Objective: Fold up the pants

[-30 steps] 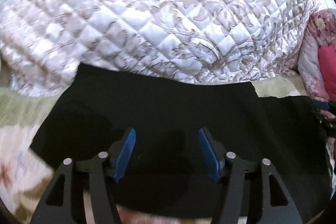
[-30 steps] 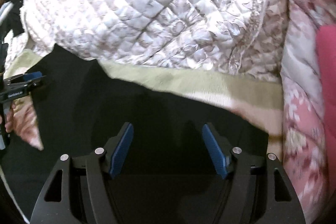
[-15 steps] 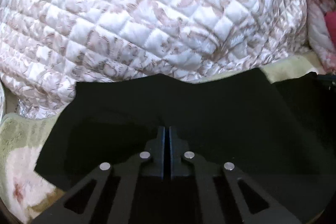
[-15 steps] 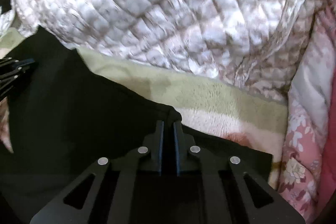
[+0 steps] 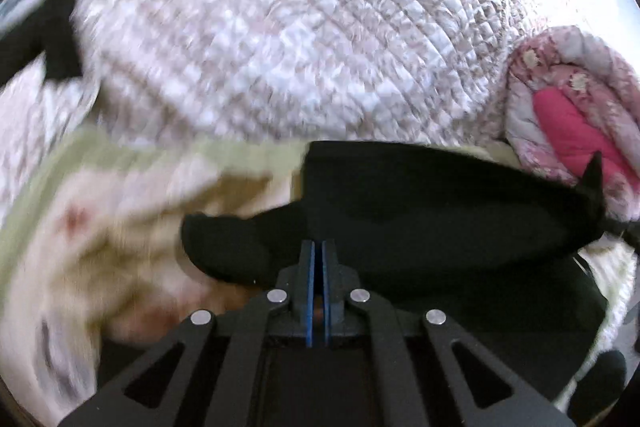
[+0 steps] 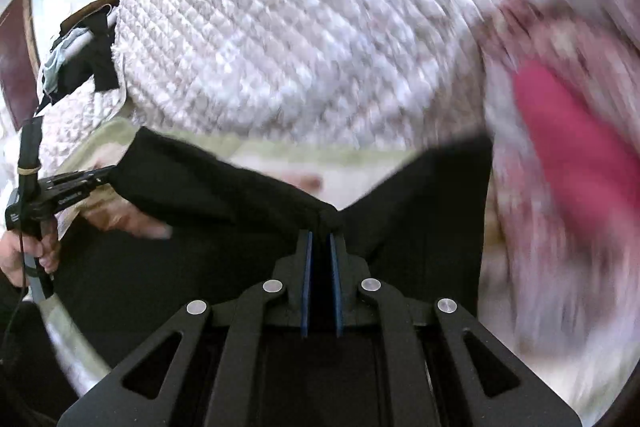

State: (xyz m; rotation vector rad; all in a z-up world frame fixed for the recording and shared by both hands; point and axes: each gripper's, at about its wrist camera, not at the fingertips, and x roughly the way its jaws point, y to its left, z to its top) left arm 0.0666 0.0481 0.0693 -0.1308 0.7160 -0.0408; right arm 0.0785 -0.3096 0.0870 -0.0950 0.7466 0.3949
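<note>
My left gripper point(image 5: 319, 247) is closed, the blue pads almost touching, and the edge of the black pants point(image 5: 420, 211) is pinched between them. My right gripper point(image 6: 319, 239) is closed too, with a thin bunch of the same cloth standing up between its pads. I hold two points of one edge so that the cloth hangs stretched between my hands and does not crumple; I judge this is the lifting part of a fold.

From my left fingers the pants run away to the right, toward the pink floral quilt point(image 5: 572, 131), so their long axis goes across, from one hand to the other. In the right wrist view the cloth goes from my fingers out to the left, up to my other gripper. The rest hangs down below both fingers over the pale green blanket point(image 5: 120, 187). Beyond my fingertips is the white quilted cover point(image 5: 280, 27). Both views are blurred, so I cannot tell which end is the waist.
</note>
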